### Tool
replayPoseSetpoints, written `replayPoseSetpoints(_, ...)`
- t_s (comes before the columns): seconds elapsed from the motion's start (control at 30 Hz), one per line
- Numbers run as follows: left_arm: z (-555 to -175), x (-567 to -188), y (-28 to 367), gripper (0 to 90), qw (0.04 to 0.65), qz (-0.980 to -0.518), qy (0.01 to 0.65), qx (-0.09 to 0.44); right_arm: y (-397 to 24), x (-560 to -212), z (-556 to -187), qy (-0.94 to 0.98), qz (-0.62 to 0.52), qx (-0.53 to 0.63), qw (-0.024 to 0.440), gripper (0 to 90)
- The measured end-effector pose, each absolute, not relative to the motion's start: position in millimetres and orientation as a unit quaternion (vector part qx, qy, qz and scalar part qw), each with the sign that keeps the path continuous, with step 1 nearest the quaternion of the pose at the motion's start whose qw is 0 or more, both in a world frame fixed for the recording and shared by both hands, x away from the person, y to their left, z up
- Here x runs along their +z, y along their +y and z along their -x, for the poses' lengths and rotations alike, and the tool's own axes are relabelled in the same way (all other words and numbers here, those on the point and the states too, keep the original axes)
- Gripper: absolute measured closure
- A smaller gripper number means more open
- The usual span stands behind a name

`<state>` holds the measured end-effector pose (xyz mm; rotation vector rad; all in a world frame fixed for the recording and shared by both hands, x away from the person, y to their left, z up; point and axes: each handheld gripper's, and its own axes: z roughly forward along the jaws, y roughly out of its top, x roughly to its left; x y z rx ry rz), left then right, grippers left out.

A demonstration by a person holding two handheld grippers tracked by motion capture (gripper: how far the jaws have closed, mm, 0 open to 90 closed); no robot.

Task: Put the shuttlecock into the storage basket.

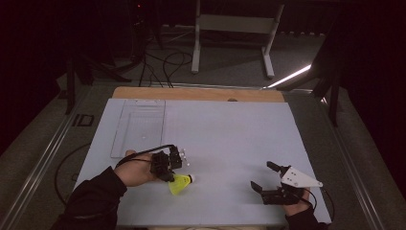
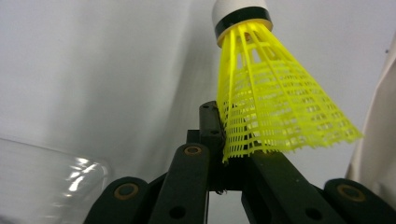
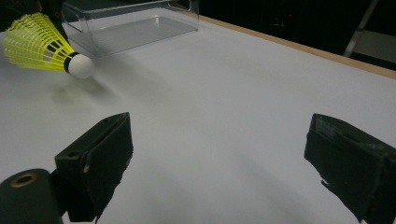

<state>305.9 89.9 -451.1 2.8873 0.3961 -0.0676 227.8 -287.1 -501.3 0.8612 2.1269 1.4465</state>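
A yellow plastic shuttlecock (image 1: pixel 181 184) with a white cork tip hangs a little above the white table (image 1: pixel 230 129), tip toward the right. My left gripper (image 1: pixel 168 176) is shut on the rim of its skirt. In the left gripper view the jaws (image 2: pixel 223 140) pinch the mesh edge of the shuttlecock (image 2: pixel 271 102), which points away from me. My right gripper (image 1: pixel 263 175) rests near the front right of the table, open, nothing between its jaws. From the right gripper (image 3: pixel 219 149) view the shuttlecock (image 3: pixel 39 44) sits at the upper left.
A clear plastic box (image 1: pixel 139 127) lies on the table's far left, also seen as the clear box (image 3: pixel 130 23) behind the shuttlecock and as a transparent corner (image 2: pixel 46 177). A wooden strip (image 1: pixel 201 93) borders the far edge. Cables and a stand's legs are on the floor beyond.
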Motion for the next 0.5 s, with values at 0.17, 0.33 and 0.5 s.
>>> replayPoseSetpoints(0.17,-314,-441,92,90.0,0.123,-0.977,0.171,-0.019,-287,-501,-228,0.766,-0.311,0.521,0.213,7.7)
replayPoseSetpoints(0.33,-322,-432,95,90.0,0.12,-0.975,0.189,-0.01,-287,-501,-228,0.766,-0.311,0.521,0.212,7.7)
replayPoseSetpoints(0.5,-328,-423,94,90.0,0.112,-0.972,0.205,-0.005,-287,-502,-229,0.767,-0.31,0.521,0.212,7.8)
